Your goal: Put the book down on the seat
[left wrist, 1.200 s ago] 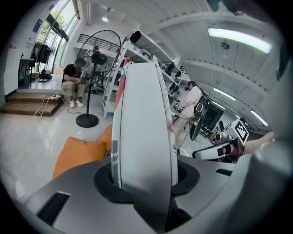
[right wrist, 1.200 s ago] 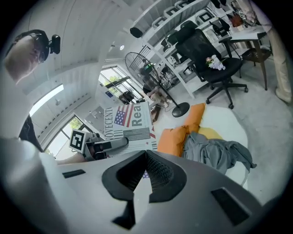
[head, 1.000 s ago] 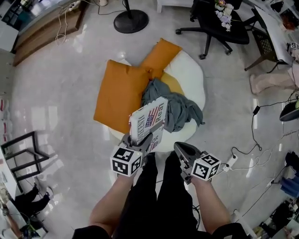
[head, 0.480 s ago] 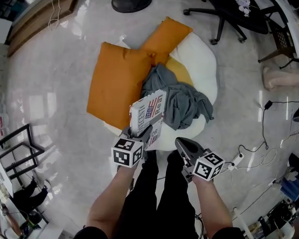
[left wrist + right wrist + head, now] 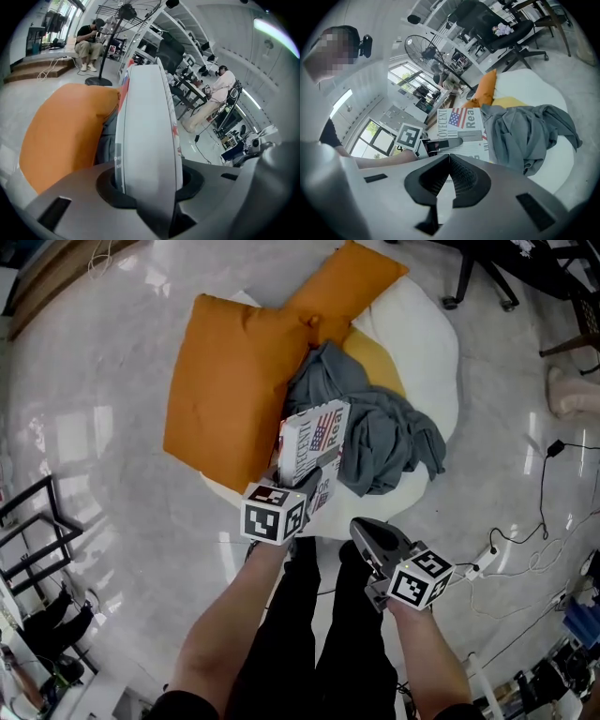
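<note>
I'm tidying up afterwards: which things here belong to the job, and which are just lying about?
Job: book, white seat, left gripper holding the book.
Lying about: orange cushions, grey cloth, office chair, fan.

- A large orange cushion (image 5: 234, 381) lies flat, with a smaller orange cushion (image 5: 347, 287) touching its far corner
- A crumpled grey garment (image 5: 384, 432) lies just beside both cushions
- A black metal rack (image 5: 33, 540) stands on the glossy pale floor (image 5: 94, 427) at the left
- A white power strip (image 5: 483, 563) and black cables (image 5: 544, 493) lie at the right
- In the left gripper view, a standing fan (image 5: 108, 47) rises beside a seated person (image 5: 89, 40)
</note>
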`<state>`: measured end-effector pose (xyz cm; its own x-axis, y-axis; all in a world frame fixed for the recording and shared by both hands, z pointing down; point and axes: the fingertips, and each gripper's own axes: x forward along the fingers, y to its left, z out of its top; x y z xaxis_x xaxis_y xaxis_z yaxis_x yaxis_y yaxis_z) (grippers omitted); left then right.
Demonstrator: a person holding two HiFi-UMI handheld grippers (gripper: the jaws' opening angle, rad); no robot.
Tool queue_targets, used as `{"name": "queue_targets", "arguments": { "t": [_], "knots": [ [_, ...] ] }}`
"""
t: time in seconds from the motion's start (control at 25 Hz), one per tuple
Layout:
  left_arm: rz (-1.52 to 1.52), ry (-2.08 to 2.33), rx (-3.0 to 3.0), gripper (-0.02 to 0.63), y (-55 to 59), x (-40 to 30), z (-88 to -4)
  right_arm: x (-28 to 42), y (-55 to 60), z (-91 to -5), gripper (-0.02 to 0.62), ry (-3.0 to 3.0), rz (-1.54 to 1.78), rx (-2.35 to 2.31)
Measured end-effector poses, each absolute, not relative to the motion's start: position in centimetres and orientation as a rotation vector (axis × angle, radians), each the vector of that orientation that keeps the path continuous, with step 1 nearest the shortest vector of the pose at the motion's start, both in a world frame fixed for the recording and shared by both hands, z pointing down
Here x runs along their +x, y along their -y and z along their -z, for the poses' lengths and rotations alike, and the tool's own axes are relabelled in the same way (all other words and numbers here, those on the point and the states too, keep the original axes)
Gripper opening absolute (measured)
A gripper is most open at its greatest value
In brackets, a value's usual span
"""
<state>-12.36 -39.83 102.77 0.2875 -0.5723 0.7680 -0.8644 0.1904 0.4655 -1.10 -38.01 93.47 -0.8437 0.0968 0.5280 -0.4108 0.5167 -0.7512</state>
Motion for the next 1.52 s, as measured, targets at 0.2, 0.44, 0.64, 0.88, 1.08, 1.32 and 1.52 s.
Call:
{"name": "queue_targets", "arguments": {
  "t": [0.2, 0.44, 0.64, 0.88, 1.08, 1.32, 1.52],
  "knots": [
    [-0.394, 1.359, 1.477, 0.158, 40.0, -11.8, -105.3, -0.4, 38.5, -95.8, 0.015, 2.223, -1.282, 0.278],
    [-0.398, 1.341, 1.424, 0.158, 40.2, -11.8, -106.9, -1.5, 40.2, -96.9, 0.015, 2.225, -1.287, 0.315],
    [-0.421, 1.241, 1.517, 0.166, 42.4, -9.8, -107.7, -1.6, 40.3, -97.0, 0.015, 2.222, -1.296, 0.322],
    [-0.664, 1.293, 1.522, 0.291, 41.2, -12.7, -108.9, -0.8, 37.9, -97.6, 0.015, 2.172, -1.317, 0.294],
    [-0.736, 1.399, 1.463, 0.319, 39.6, -16.2, -108.8, -1.3, 35.7, -97.4, 0.015, 2.150, -1.330, 0.257],
    [-0.689, 1.455, 1.467, 0.322, 38.4, -17.2, -105.4, -2.8, 34.1, -94.4, 0.015, 2.159, -1.300, 0.197],
    [-0.515, 1.498, 1.534, 0.321, 38.3, -16.8, -98.9, -3.8, 34.5, -88.4, 0.015, 2.195, -1.213, 0.185]
  ]
}}
